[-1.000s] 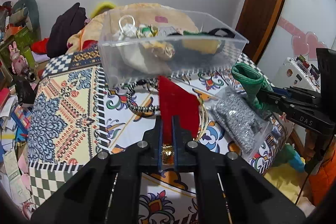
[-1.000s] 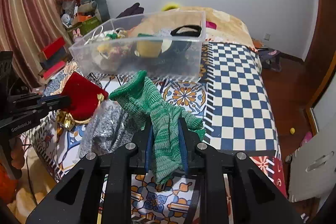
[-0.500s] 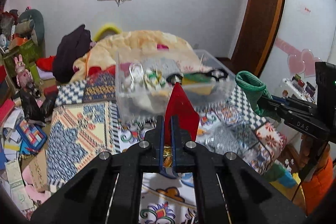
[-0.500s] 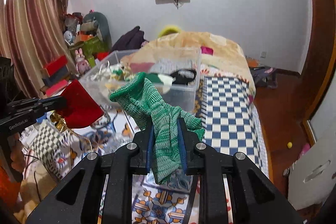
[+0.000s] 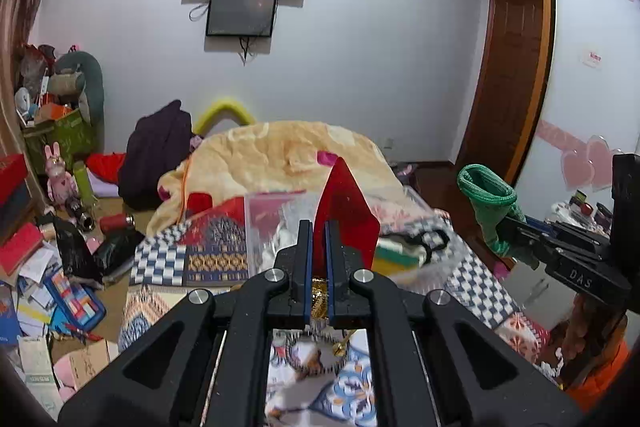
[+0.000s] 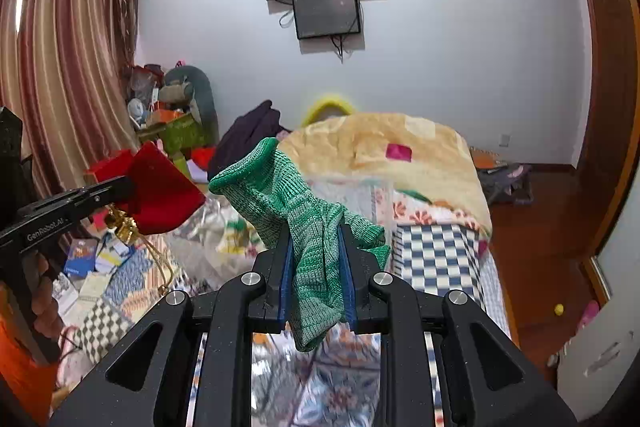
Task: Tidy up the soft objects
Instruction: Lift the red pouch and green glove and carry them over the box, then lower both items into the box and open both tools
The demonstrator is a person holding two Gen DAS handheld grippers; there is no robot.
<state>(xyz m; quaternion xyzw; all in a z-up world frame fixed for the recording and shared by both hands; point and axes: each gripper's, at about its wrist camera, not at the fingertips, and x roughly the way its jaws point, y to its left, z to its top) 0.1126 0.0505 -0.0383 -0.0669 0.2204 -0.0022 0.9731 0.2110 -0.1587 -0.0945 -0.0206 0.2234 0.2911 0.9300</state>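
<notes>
- The left claw (image 5: pixel 316 247) is clamped on a red velvet drawstring pouch (image 5: pixel 346 211). It grips at the gathered neck, where the gold cord (image 6: pixel 124 227) bunches, so the body of the pouch stands up free beyond the fingertips at 12 o'clock.
- The right claw (image 6: pixel 314 255) is pinched on a green knitted glove (image 6: pixel 304 211) around its middle. The cuff opens toward 11 o'clock and the finger end droops below the jaws — a mid-body hold that keeps the limp fabric from trailing.
- Both soft items are held in the air above the bed (image 6: pixel 436 247), well clear of the patterned cover. My guess is that this height is meant to carry them over a rim.
- The clear plastic bin (image 5: pixel 272 223) sits on the bed just past the left claw, at 12 o'clock in the left wrist view. It already holds a jumble of small things, blurred here.
- From the left wrist view the right claw is at 3 o'clock. The two loads are apart and not touching — likely so each can be dropped separately into the bin.
</notes>
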